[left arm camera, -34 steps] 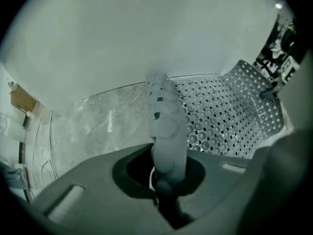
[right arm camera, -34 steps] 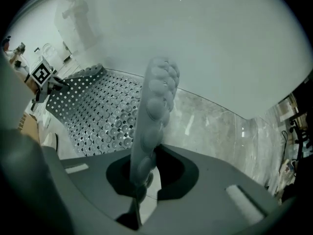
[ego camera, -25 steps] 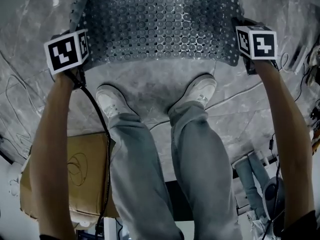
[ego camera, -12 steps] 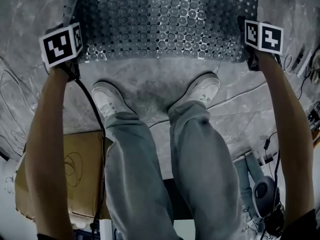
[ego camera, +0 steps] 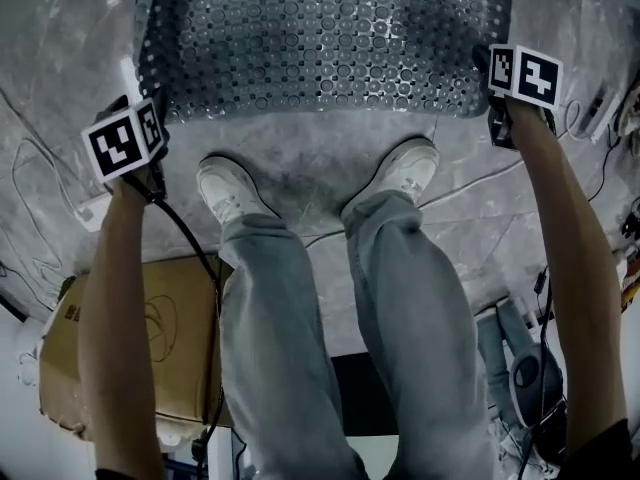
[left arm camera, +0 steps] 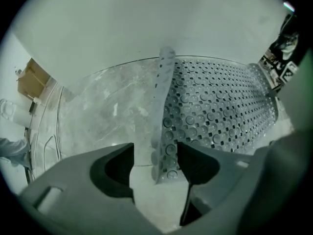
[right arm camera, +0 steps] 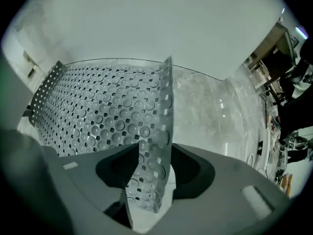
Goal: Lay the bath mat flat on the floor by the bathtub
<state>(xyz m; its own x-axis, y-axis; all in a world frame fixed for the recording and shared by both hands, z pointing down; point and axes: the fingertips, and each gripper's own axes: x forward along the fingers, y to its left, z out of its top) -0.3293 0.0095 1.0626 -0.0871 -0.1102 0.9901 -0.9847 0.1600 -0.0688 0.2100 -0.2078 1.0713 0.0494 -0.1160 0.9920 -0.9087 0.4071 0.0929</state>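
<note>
While the grey perforated rubber bath mat (ego camera: 320, 38), studded with round suction cups, lies spread on the marbled grey floor (ego camera: 320, 158) at 12 o'clock in the head view, its two near corners curl upward. The left gripper (left arm camera: 155, 163), at 9 o'clock, has just been opening its jaws. They stand apart, with the raised mat edge between them, close to the right-hand pad. The right gripper (right arm camera: 146, 168), at 2 o'clock, has likewise just been opening, and the upturned corner flap stands loose in its gap.

Two white sneakers (ego camera: 228, 190) are planted just short of the mat's near edge. A brown cardboard box (ego camera: 170, 338) sits at 8 o'clock, and a black cable (ego camera: 185, 233) trails from the left gripper across it. Behind the mat rises a plain white surface (left arm camera: 146, 28); whether it is the tub I cannot tell. The mat's far edge is cut off at the top of the head view, and the clutter at 4 o'clock is too dim to make out.
</note>
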